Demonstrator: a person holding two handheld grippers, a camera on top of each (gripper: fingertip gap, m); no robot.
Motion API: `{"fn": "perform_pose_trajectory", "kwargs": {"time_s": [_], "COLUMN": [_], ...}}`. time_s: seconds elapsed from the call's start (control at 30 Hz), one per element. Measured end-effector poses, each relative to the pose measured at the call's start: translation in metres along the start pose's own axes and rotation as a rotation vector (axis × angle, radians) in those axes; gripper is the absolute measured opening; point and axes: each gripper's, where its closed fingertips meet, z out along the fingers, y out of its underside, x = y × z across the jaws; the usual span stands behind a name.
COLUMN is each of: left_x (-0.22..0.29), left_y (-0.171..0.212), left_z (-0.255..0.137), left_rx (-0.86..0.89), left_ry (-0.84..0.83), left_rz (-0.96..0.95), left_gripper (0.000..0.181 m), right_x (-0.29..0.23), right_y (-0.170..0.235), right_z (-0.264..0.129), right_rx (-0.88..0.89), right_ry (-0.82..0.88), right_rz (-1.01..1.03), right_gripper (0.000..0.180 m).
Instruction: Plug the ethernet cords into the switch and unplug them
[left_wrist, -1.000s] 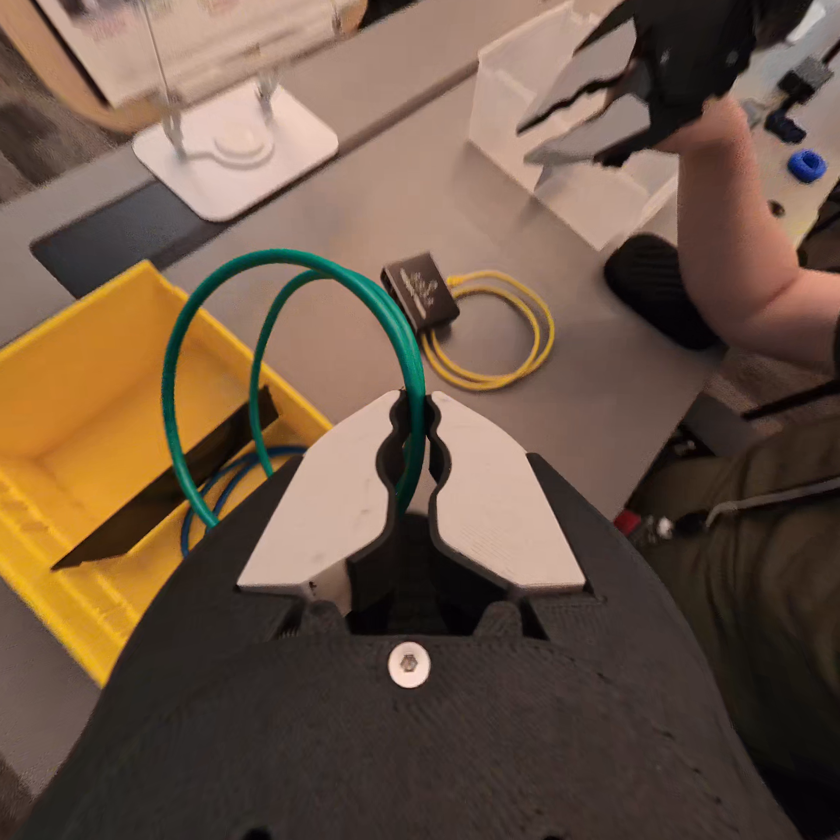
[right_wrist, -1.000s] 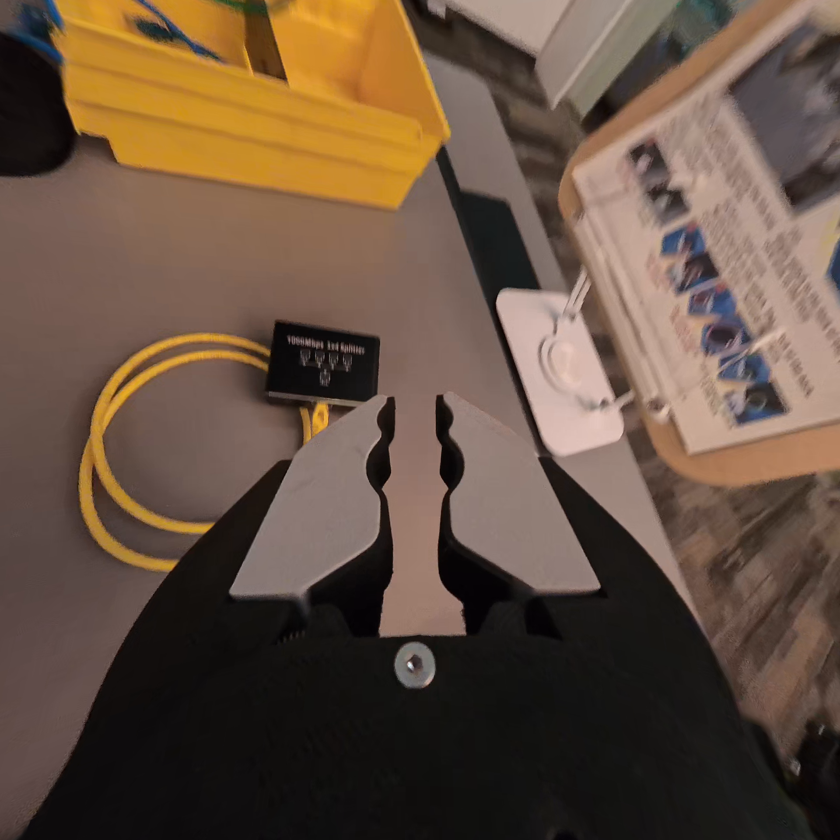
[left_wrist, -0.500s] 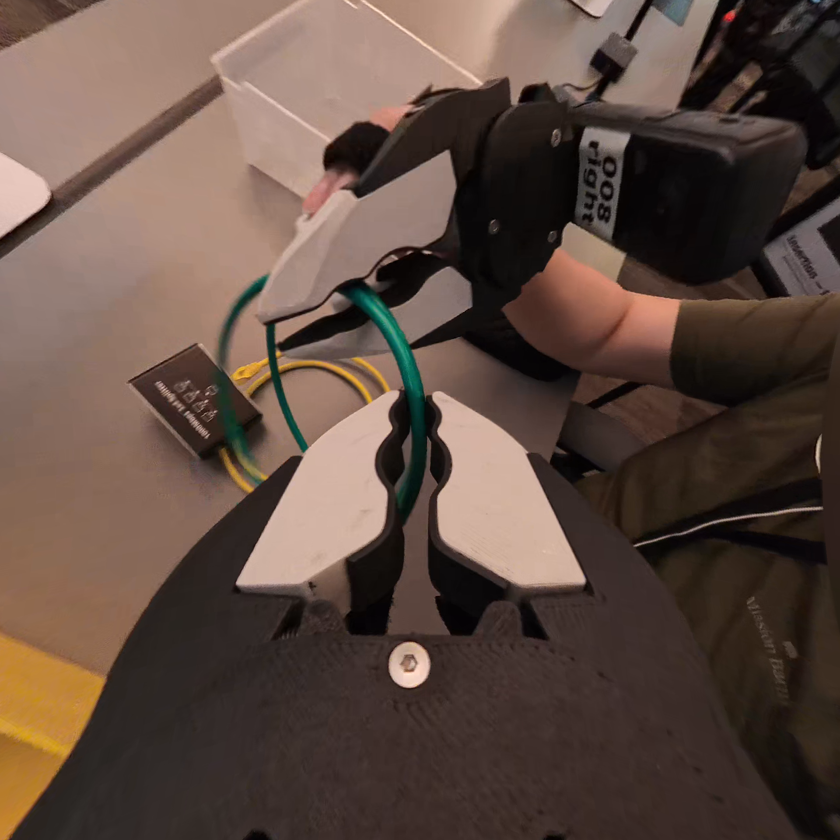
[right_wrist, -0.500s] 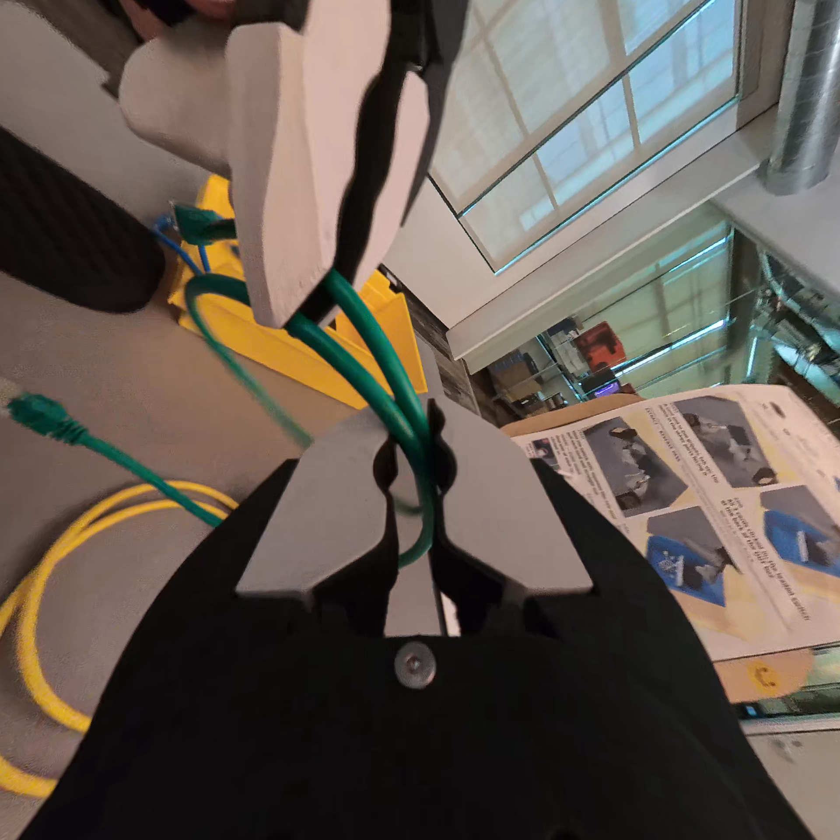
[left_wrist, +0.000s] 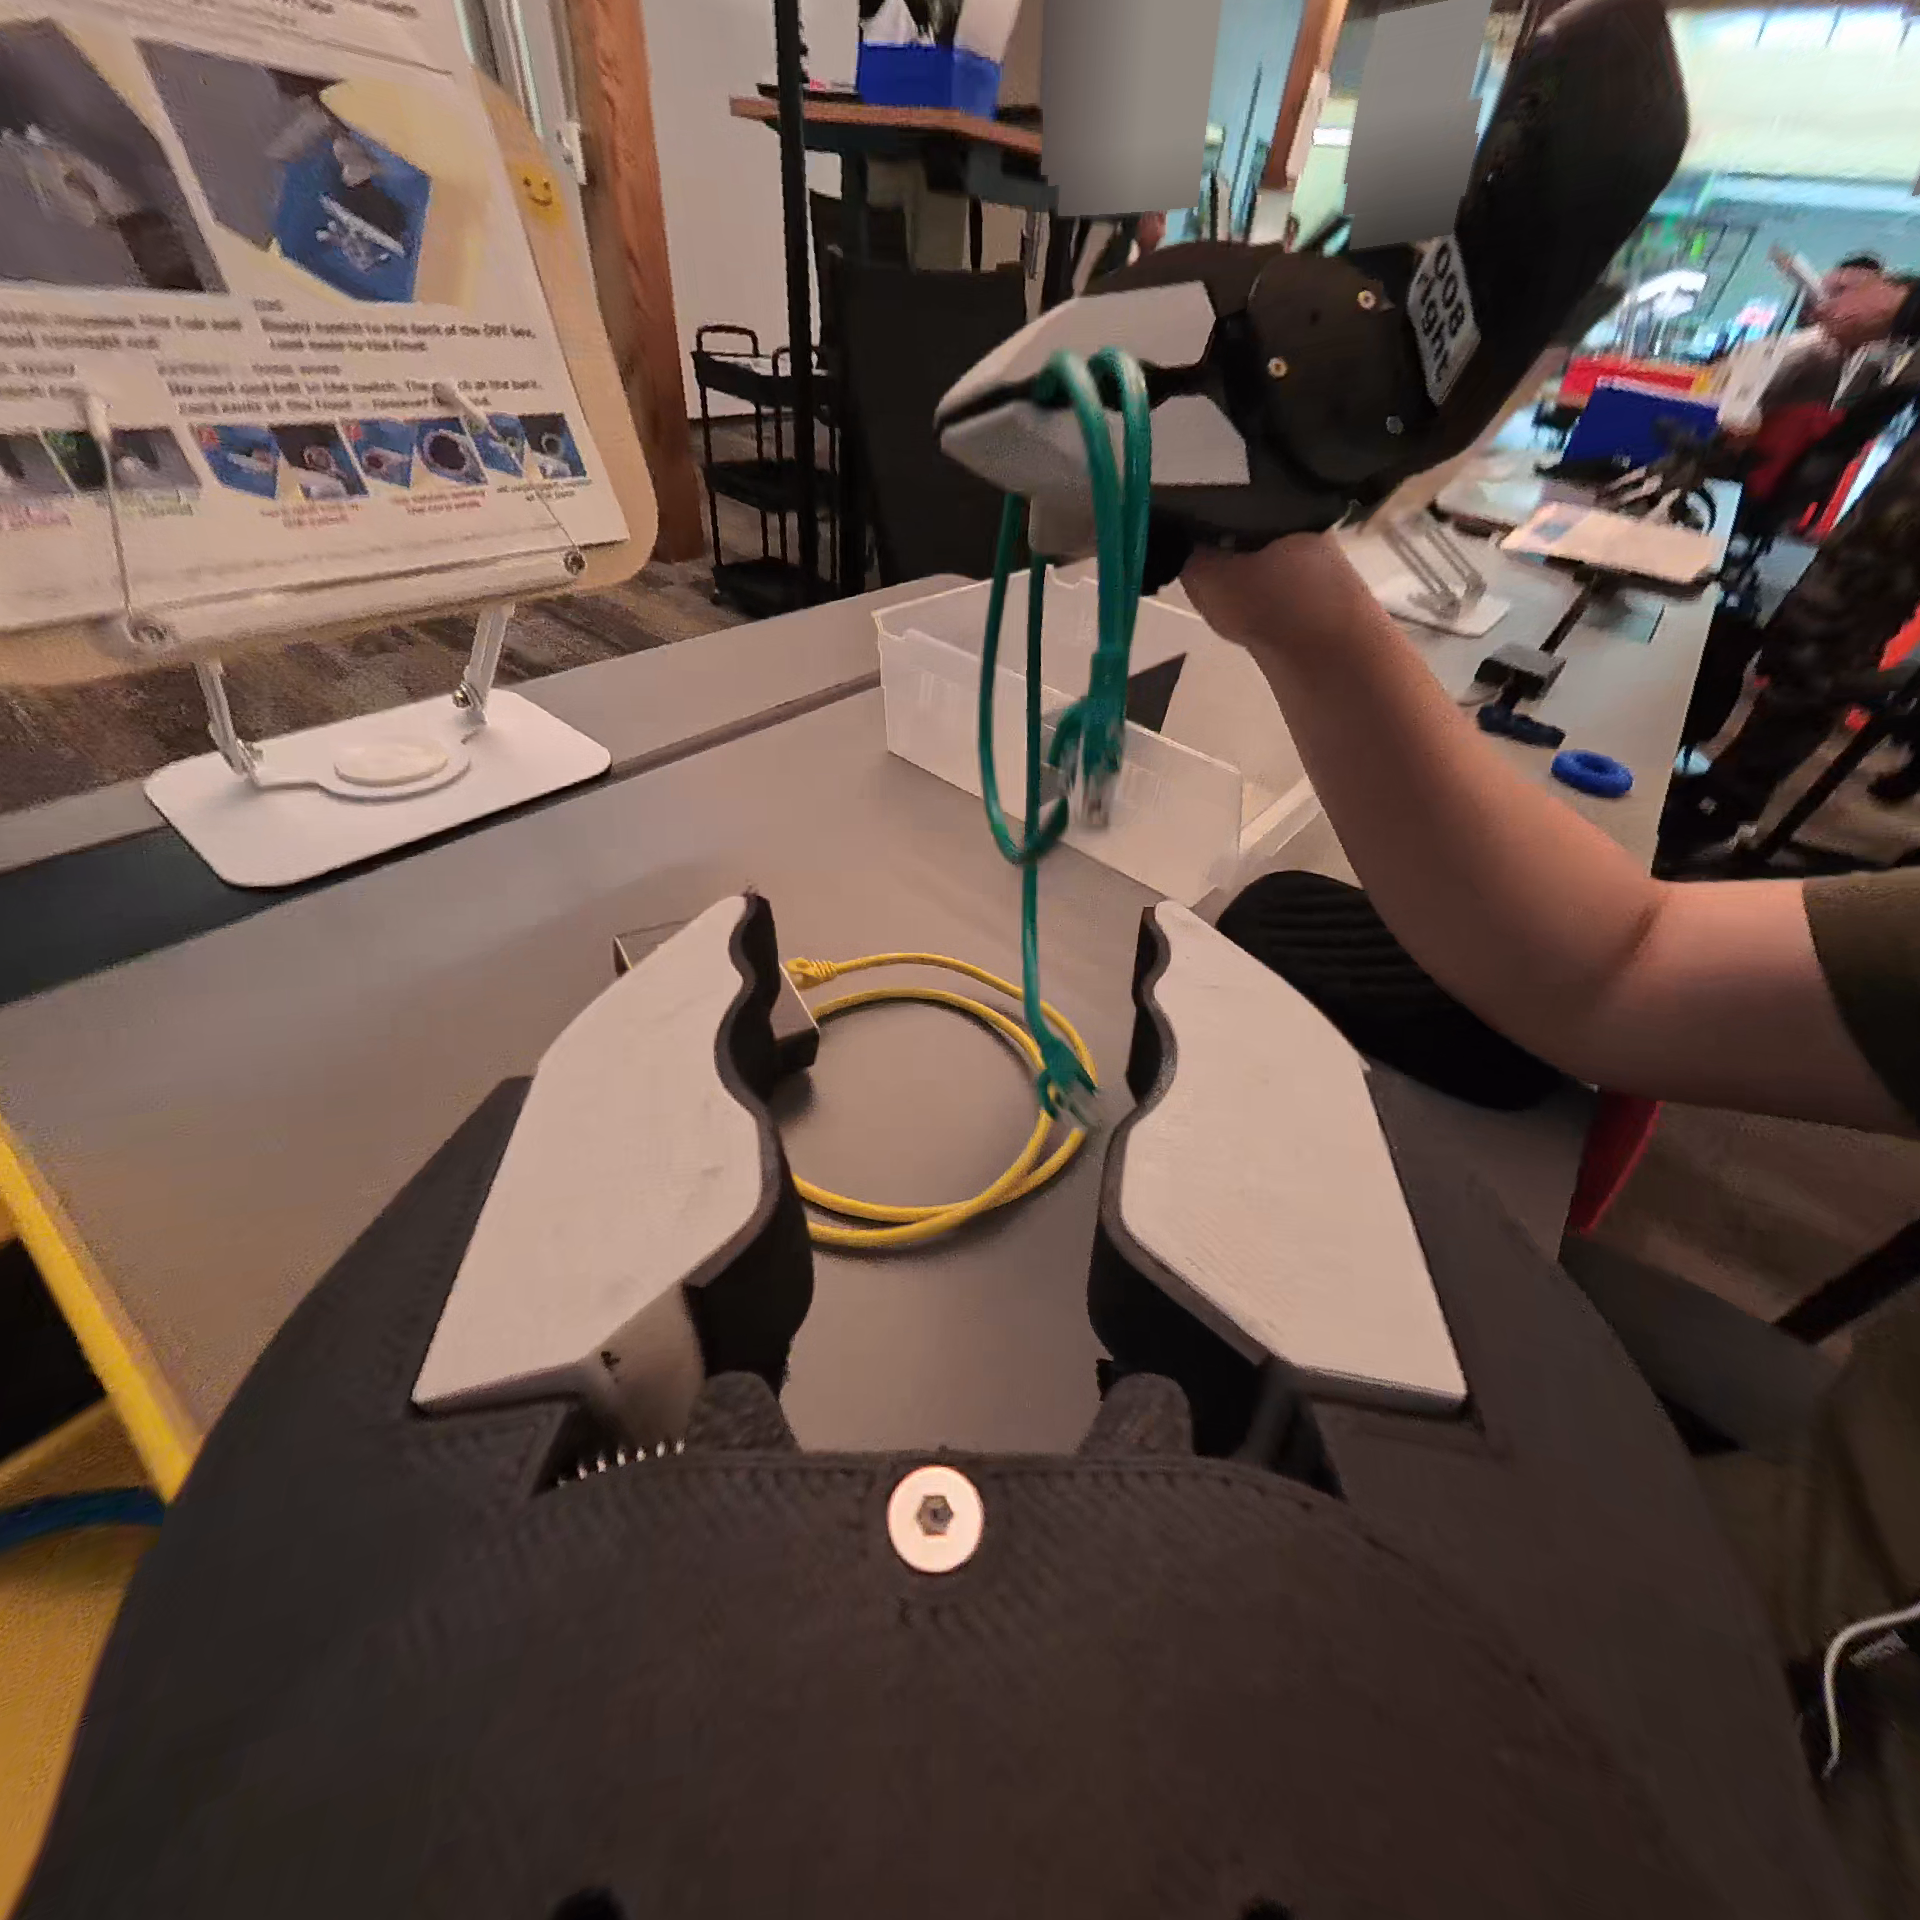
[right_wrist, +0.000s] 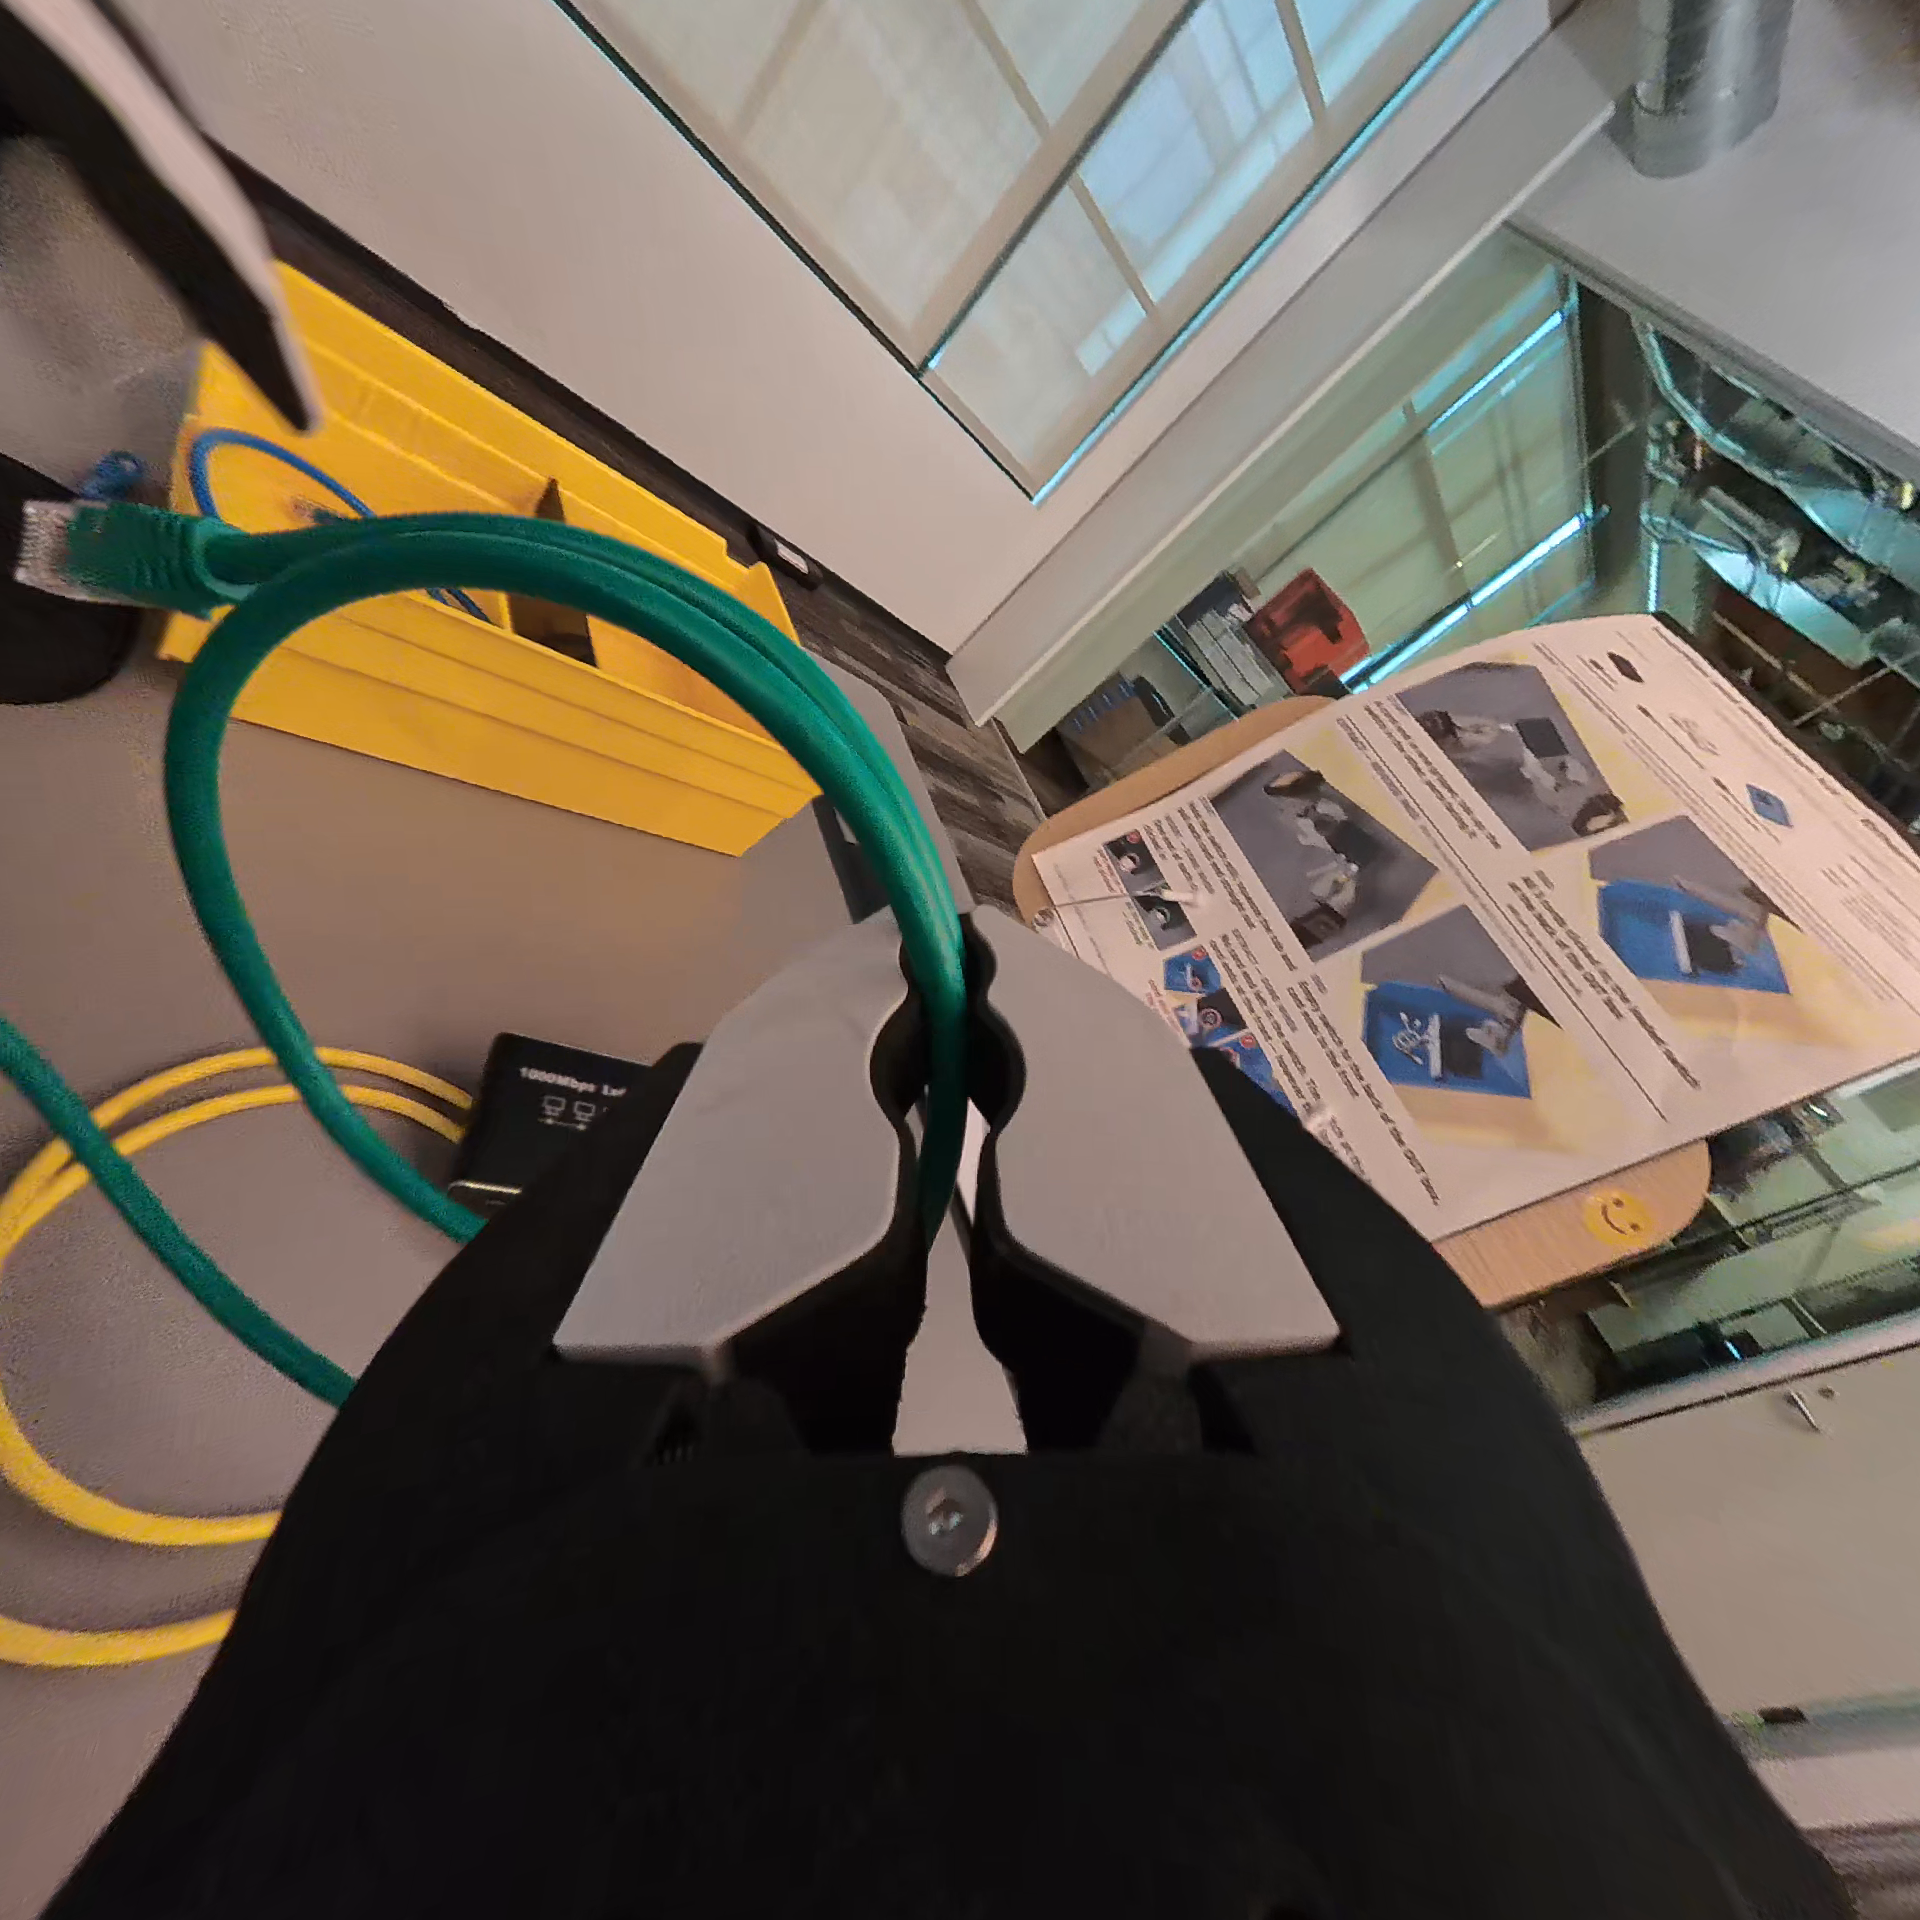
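**Green cord was up in the air, nothing plugged in yet**

Left wrist view first. The left gripper (left_wrist: 945, 1023) was spread wide with nothing between its fingers, hovering over the grey table (left_wrist: 312, 997). Below it lay the yellow cord (left_wrist: 935, 1210) in a loose coil, one end at the small black switch (left_wrist: 795, 1023), which was half hidden behind the left finger. Whether that plug was actually seated, I couldn't tell. The right gripper (left_wrist: 1023, 416) was raised well above the table, clamped on the green cord (left_wrist: 1029, 727), which hung down in slack loops. One plug dangled about halfway down and the other hung lowest, over the yellow coil.

Right wrist view. The right gripper's fingers were nearly closed on a doubled run of the green cord, pinching it mid-length. One green plug (right_wrist: 99, 556) stuck out to the left, in front of the yellow bin (right_wrist: 499, 675), where a blue cord (right_wrist: 249, 468) sat. The switch showed just left of the fingers.

My read on handling: the cord looked light and floppy, springy enough to hold its curl, so a mid-length grip gives basically no control of the ends. I'd grab right behind the plug boot. The switch looked light too and would probably slide unless pinned down.
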Motion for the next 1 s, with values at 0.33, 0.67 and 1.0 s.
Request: {"fn": "perform_pose_trajectory", "kwargs": {"time_s": [0.33, 0.67, 1.0], "left_x": [0.015, 0.014, 0.028], "left_y": [0.025, 0.011, 0.005], "left_z": [0.009, 0.025, 0.047], "left_rx": [-0.032, -0.044, -0.047], "left_ry": [0.091, -0.017, 0.148], "left_rz": [-0.053, 0.054, -0.033], "left_gripper": [0.049, 0.046, 0.021], "right_x": [-0.001, -0.008, -0.01], "right_y": [0.002, 0.0, -0.002], "right_z": [0.002, 0.006, 0.006], "right_rx": [-0.015, -0.019, -0.011], "right_ry": [0.006, 0.002, -0.008], "right_rz": [-0.01, -0.05, -0.052], "right_gripper": [0.002, 0.002, 0.003]}}
